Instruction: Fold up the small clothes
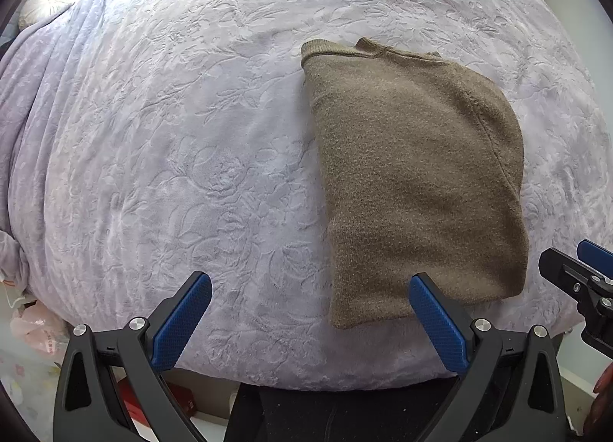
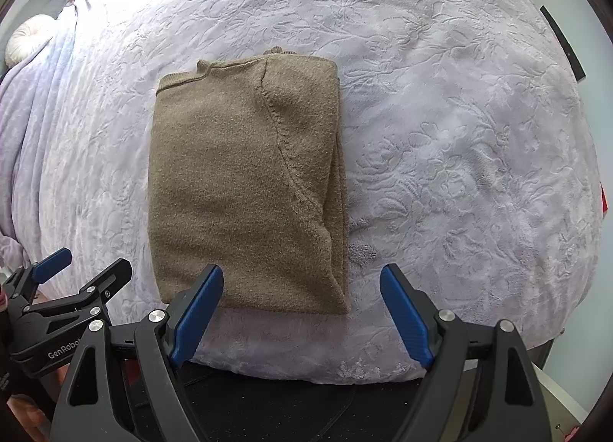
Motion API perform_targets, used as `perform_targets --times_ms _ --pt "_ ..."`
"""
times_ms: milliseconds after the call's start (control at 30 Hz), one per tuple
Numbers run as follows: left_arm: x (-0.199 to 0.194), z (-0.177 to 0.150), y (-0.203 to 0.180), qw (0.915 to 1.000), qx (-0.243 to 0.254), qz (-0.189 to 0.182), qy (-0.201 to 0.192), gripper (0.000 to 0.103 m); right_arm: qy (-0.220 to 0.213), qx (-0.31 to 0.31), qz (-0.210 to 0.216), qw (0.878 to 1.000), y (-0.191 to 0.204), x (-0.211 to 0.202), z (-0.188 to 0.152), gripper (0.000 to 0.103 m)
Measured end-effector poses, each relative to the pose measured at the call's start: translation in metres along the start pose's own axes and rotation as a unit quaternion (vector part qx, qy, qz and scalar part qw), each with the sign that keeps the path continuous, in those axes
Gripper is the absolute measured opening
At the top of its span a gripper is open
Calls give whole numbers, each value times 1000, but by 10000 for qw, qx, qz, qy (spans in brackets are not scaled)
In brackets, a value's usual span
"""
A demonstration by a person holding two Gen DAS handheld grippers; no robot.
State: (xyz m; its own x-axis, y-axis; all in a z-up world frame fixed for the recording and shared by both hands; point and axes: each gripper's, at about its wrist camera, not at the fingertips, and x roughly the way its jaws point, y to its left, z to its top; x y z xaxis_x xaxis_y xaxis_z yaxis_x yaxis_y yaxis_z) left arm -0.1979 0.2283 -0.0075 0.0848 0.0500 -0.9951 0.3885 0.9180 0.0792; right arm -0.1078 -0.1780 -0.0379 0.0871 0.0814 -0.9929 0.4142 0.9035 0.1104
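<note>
Sweater (image 2: pixel 245 189) folded to a rectangle on bed (image 2: pixel 459 135) near front edge; long axis running away from cams, collar at far end. Both tongs, left (image 1: pixel 310 321) & right (image 2: pixel 302 313), spread wide, gripping nothing, hovering at near hem. Risk: grabbing top layer only w/ next fold, so stack slides, esp. loose layered right edge.
</note>
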Motion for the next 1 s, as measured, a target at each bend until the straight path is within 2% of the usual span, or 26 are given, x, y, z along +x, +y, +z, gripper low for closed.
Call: perform_targets --times_ms 1000 --pt "-4 -3 -2 10000 0 32 -39 103 -10 24 -10 10000 2 -1 -3 86"
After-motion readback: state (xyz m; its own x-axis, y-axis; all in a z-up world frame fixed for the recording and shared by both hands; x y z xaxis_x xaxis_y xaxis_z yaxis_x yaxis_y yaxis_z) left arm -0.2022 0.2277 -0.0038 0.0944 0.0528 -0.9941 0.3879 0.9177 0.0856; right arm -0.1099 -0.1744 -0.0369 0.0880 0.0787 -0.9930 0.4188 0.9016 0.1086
